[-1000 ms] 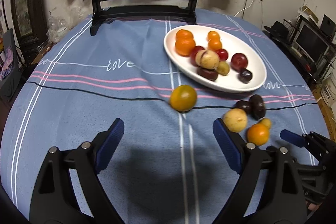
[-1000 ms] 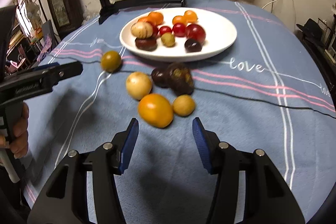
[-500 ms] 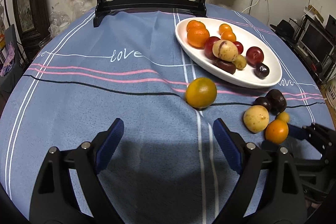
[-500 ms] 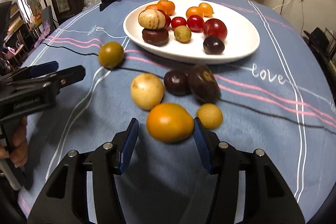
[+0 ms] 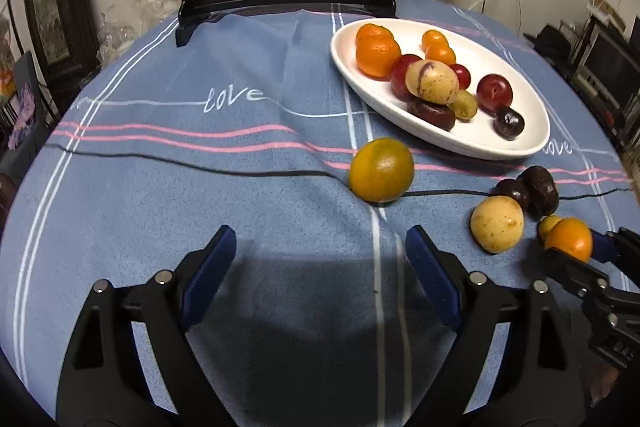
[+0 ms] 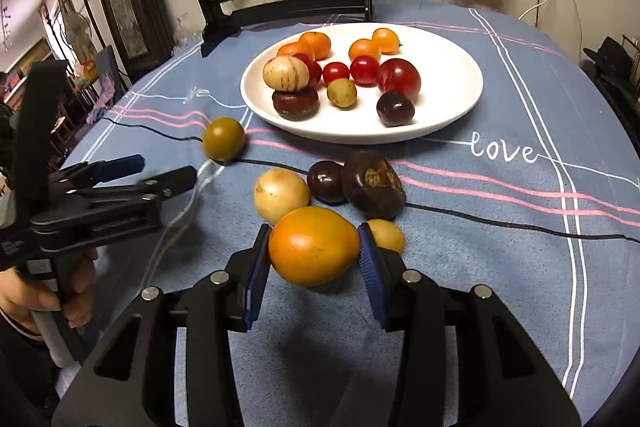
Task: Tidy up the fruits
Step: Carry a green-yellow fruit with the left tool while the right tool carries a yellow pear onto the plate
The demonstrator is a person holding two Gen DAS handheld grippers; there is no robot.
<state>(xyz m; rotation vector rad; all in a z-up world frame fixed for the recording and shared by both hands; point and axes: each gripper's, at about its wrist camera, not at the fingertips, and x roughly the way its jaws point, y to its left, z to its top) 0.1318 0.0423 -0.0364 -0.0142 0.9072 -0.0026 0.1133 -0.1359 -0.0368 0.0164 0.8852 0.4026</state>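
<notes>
The right tongs (image 6: 314,259) are low and level, their two blue-padded fingers (image 6: 256,267) closed in from both sides on the orange fruit (image 6: 314,245), each pad touching its skin. Black arms with silver rivets run back from the pads toward the camera. The left tongs (image 5: 316,267) are spread wide with nothing between the pads, their fingers (image 5: 208,267) hanging just over the tabletop (image 5: 160,187) and pointing forward. Seen from the right wrist view, the left tongs (image 6: 160,173) lie nearly level, aimed to the right, and a bare left hand (image 6: 44,295) grips the handle below them, fingers curled around it.
</notes>
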